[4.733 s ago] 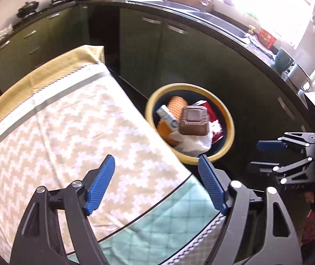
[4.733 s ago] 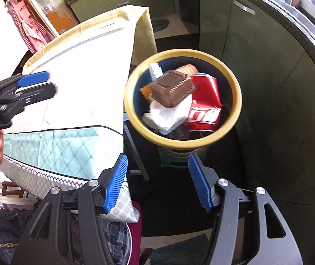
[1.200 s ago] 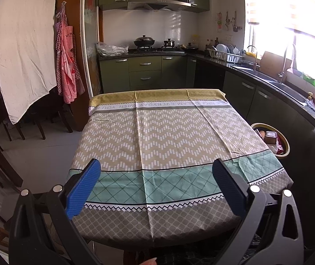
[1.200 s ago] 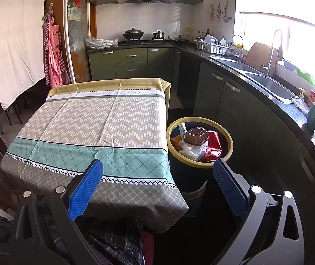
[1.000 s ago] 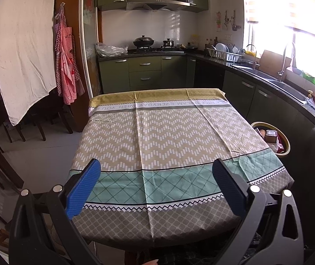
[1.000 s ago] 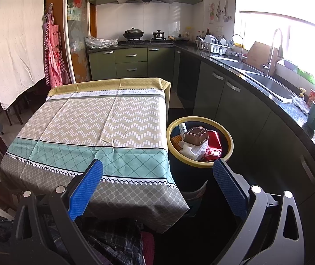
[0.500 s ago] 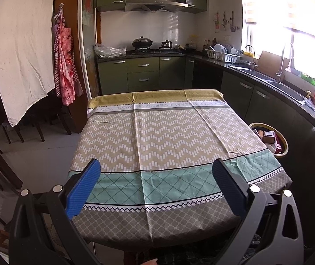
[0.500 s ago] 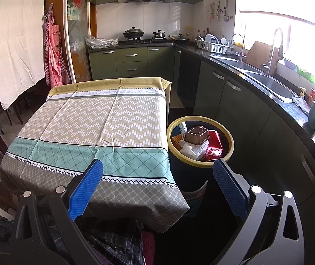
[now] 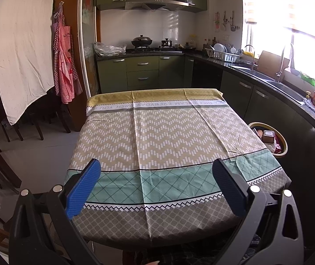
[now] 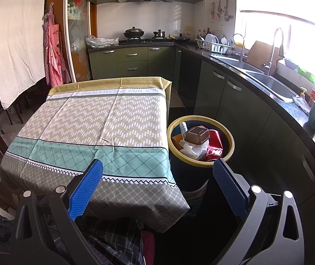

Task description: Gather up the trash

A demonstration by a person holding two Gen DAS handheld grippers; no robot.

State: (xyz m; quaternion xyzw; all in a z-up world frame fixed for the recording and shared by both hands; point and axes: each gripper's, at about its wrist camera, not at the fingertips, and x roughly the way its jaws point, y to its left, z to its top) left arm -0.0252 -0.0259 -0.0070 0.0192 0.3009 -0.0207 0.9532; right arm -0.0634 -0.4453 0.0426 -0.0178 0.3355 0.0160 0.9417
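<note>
**Trash is in the bin; both tongs stand empty**

We hold the left tongs (image 9: 156, 186) and the right tongs (image 10: 157, 186) spread wide with nothing between them, both pulled back off the near edge of the tabletop (image 9: 157, 132). Its patterned cloth carries no litter that we can see. The trash sits in the yellow-rimmed bin (image 10: 172, 130) on the floor just beside the tabletop's right edge: a brown plastic tray (image 10: 196, 134) on top, crumpled white paper (image 10: 192, 150) below it and a red can (image 10: 214, 142) to the side. We judge all of it light; the tray is stiff but thin, best pinched at its rim, and the paper is soft and would crush. A few seconds ago both tongs hung right over the bin, looking down into it; now we have withdrawn and look level across the kitchen.
</note>
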